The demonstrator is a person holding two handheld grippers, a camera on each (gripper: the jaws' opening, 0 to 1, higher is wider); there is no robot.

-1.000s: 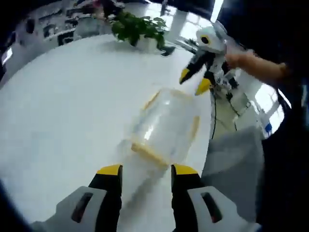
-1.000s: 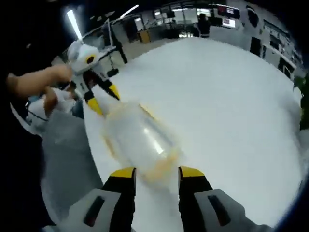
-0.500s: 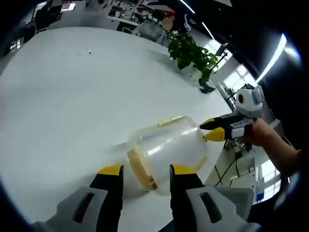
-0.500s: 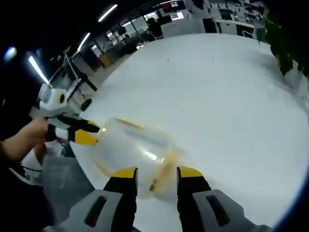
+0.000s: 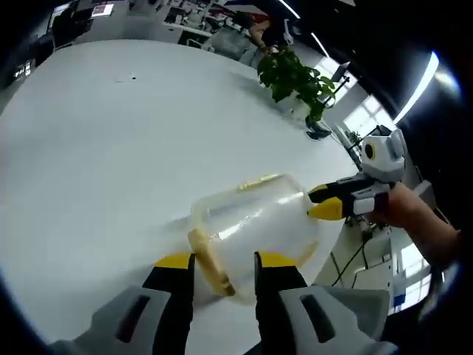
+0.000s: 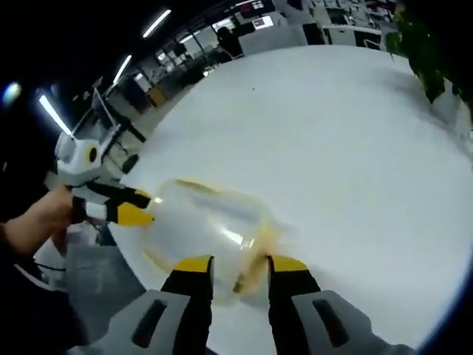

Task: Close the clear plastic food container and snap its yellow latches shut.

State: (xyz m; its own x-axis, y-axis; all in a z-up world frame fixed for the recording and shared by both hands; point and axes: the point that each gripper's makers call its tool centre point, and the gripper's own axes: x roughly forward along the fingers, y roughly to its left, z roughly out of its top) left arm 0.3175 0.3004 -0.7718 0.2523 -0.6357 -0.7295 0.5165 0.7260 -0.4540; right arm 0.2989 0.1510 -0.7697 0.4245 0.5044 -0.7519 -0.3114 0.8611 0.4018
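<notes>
The clear plastic container point(image 5: 259, 225) lies on its side near the edge of the white table point(image 5: 96, 148). My left gripper point(image 5: 223, 268) is open, its jaws straddling the yellow latch point(image 5: 211, 265) at the near end, with no firm contact visible. The right gripper point(image 5: 319, 203) comes in from the right, its yellow tips against the container's far end. In the right gripper view the container point(image 6: 207, 222) is blurred. My right gripper point(image 6: 240, 270) stands open around that end's yellow latch point(image 6: 247, 260), and the left gripper point(image 6: 131, 209) touches the far end.
A green potted plant point(image 5: 295, 80) stands at the far side of the table. A person's hand point(image 5: 403, 211) holds the right gripper, and another hand point(image 6: 37, 222) holds the left. The table edge point(image 6: 140, 259) runs close under the container, with grey floor point(image 6: 89, 274) beyond it.
A second ago both grippers were farther back and the views swung round. Since half a second ago both pairs of jaws have moved closer around the container's ends and narrowed slightly.
</notes>
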